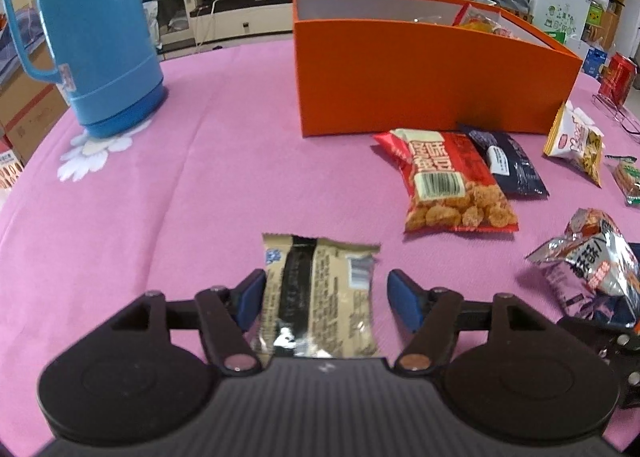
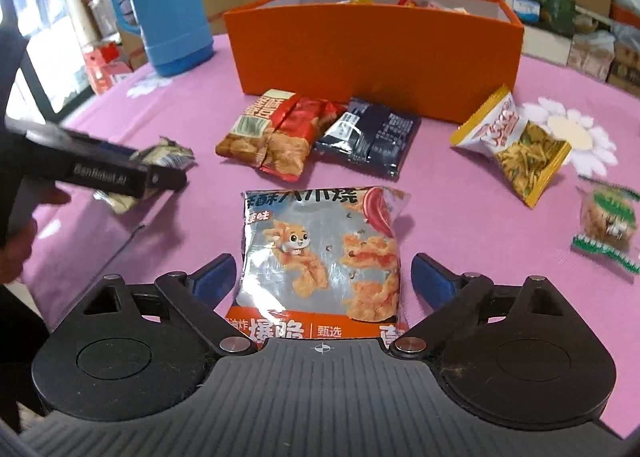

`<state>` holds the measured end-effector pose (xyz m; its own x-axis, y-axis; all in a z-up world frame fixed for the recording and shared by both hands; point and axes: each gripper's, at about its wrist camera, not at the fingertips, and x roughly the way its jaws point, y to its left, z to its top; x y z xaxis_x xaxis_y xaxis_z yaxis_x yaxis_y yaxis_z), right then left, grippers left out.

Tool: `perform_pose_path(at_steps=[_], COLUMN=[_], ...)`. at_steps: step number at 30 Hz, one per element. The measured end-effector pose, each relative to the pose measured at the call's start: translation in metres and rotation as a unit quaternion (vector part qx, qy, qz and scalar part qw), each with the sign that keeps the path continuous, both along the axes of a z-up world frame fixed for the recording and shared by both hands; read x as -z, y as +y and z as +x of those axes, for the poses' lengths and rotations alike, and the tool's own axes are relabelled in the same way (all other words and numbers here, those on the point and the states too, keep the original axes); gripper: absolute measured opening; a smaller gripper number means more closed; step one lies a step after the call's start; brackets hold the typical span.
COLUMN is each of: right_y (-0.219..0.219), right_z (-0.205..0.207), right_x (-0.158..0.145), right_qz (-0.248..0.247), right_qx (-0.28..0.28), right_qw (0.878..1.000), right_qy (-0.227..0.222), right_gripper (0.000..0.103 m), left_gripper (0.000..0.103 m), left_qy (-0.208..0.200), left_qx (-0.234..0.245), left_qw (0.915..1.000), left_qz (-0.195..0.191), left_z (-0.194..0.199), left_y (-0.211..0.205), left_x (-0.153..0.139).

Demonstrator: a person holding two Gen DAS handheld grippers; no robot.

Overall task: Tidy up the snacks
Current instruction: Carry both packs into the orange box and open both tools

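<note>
While both grippers gape, beige packet [image 1: 320,297] and silver packet [image 2: 320,261] lie lengthwise between fingers.

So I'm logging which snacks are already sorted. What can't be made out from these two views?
- Contents of the orange box: in both views its front wall hides all but a few packet tops.
- Beige packet: near end cut off by the left gripper body in the left wrist view.
- Silver packet: bottom edge hidden by the right gripper body in the right wrist view.
</note>
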<state>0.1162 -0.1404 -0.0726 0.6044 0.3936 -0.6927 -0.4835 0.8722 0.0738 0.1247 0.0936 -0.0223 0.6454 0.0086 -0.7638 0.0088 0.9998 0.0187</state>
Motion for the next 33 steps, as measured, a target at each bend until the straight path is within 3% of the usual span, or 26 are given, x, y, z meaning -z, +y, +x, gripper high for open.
perform_pose_path(at_steps=[3, 8, 10, 11, 12, 19, 25, 30, 33], right_y=[0.003, 0.006, 0.006, 0.006, 0.005, -0.017, -0.048, -0.067, -0.061], right_z=[-0.003, -0.003, -0.004, -0.005, -0.005, -0.016, -0.005, 0.018, 0.058], right_x=[0.002, 0.002, 0.002, 0.0, -0.001, -0.023, -0.03, -0.073, -0.108], right_qz=[-0.017, -0.034, -0.033, -0.031, -0.029, 0.013, 0.065, 0.113, 0.104], right_qx=[-0.001, -0.005, -0.004, -0.005, -0.006, 0.016, 0.063, 0.093, 0.104], right_qw=[1.0, 0.999, 0.999, 0.999, 0.999, 0.998, 0.995, 0.986, 0.981], right_qy=[-0.017, -0.025, -0.03, -0.034, -0.031, -0.051, -0.036, -0.078, -0.128], right_gripper=[0.077, 0.075, 0.06, 0.048, 0.045, 0.044, 0.044, 0.044, 0.044], left_gripper=[0.071, 0.069, 0.051, 0.051, 0.051, 0.051, 0.051, 0.051, 0.051], left_qy=[-0.003, -0.002, -0.003, 0.0, 0.002, -0.019, -0.03, -0.081, -0.119], left_qx=[0.001, 0.003, 0.011, 0.013, 0.01, 0.016, 0.006, 0.02, 0.015], left_qw=[1.0, 1.0, 0.9999, 0.9998, 0.9998, 0.9989, 0.9985, 0.9938, 0.9898], left_qz=[-0.001, -0.003, -0.011, -0.017, -0.015, -0.041, -0.045, -0.073, -0.076], left_z=[-0.001, -0.003, -0.003, -0.002, -0.003, -0.023, -0.015, 0.03, 0.074], left_y=[0.0, 0.003, 0.002, 0.001, 0.0, 0.001, 0.0, 0.001, -0.003], left_x=[0.001, 0.0, -0.001, -0.002, -0.003, -0.026, -0.037, -0.082, -0.104])
